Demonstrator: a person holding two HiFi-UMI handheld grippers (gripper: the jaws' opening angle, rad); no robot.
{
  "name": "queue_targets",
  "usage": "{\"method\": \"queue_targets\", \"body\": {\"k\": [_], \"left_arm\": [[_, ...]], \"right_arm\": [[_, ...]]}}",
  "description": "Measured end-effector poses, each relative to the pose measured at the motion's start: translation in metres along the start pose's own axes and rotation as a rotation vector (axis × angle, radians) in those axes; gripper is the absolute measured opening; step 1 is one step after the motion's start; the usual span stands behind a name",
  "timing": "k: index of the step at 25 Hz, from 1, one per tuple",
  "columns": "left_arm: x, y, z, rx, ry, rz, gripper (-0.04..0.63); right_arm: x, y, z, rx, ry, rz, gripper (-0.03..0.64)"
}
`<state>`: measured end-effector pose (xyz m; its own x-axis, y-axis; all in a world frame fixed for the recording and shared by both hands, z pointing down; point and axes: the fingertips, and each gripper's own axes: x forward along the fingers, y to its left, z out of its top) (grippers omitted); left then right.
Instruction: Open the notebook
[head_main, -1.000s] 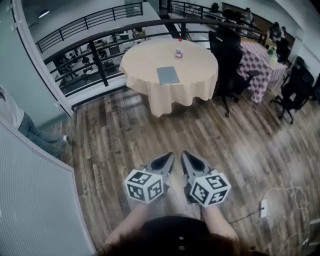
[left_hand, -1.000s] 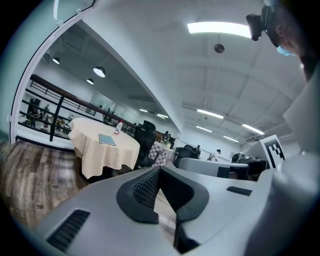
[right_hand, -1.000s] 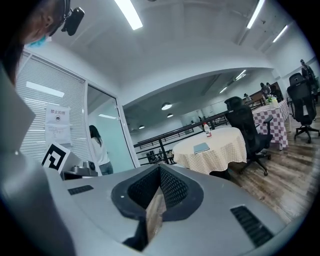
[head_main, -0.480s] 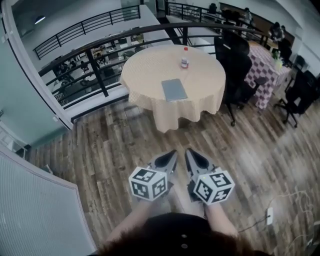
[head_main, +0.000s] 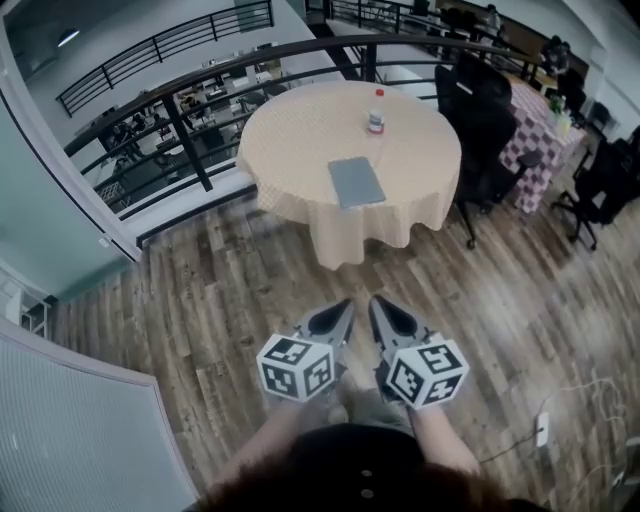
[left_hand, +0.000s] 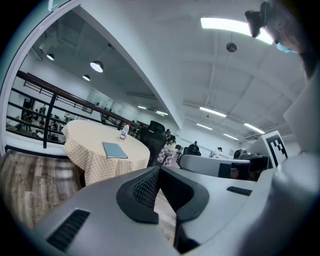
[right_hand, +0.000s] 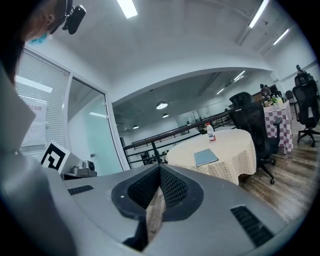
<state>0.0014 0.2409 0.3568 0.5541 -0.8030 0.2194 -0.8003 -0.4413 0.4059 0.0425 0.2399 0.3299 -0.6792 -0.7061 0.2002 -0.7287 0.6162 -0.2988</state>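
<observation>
Grey and closed, the notebook (head_main: 356, 182) is seen in the head view lying flat on the round tabletop (head_main: 290, 140), which is draped in a cream checked cloth. A small bottle (head_main: 376, 111) with a red cap stands behind the notebook, apart from it. The left tool (head_main: 343, 304) and the right tool (head_main: 376, 303) are held side by side over the wooden floor (head_main: 200, 290), well short of the tabletop and pointed toward it. A black railing (head_main: 190, 130) is shown behind the tabletop only in full here.

In the left gripper view, the left tool (left_hand: 159, 169) is clenched at its tips with nothing between them. The notebook (left_hand: 115, 149) lies far ahead, to the upper left of the tips, with the bottle (left_hand: 123, 131) beyond it. The right tool (left_hand: 215, 162) is seen alongside.

In the right gripper view, the right tool (right_hand: 160, 168) is likewise clenched on nothing, and the notebook (right_hand: 206, 157) lies ahead, to the right of the tips. A black office chair (right_hand: 250, 122) beside the tabletop (right_hand: 232, 145) is shown upright here.

Compared with a second ago, the tabletop and notebook appear larger and nearer in the head view, and the person then at the left edge is no longer in view; the tools' pose is unchanged.
</observation>
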Motion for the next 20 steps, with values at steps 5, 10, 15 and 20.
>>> {"method": "queue_targets", "body": {"k": [5,10,15,20], "left_arm": [[0.011,0.015,-0.002,-0.02,0.03,0.005,0.009],[0.032,0.029,0.006,0.001,0.036,0.002,0.009],[0.063,0.05,0.025,0.001,0.022,0.0,0.009],[0.101,0.076,0.047,0.001,0.006,0.012,0.009]], "right_arm": [[0.018,-0.009,0.0,0.008,0.019,-0.014,0.009],[0.045,-0.021,0.003,0.012,0.032,0.003,0.009],[0.077,-0.047,0.012,0.012,0.043,0.007,0.009],[0.117,-0.076,0.028,-0.004,0.056,0.017,0.009]]}}
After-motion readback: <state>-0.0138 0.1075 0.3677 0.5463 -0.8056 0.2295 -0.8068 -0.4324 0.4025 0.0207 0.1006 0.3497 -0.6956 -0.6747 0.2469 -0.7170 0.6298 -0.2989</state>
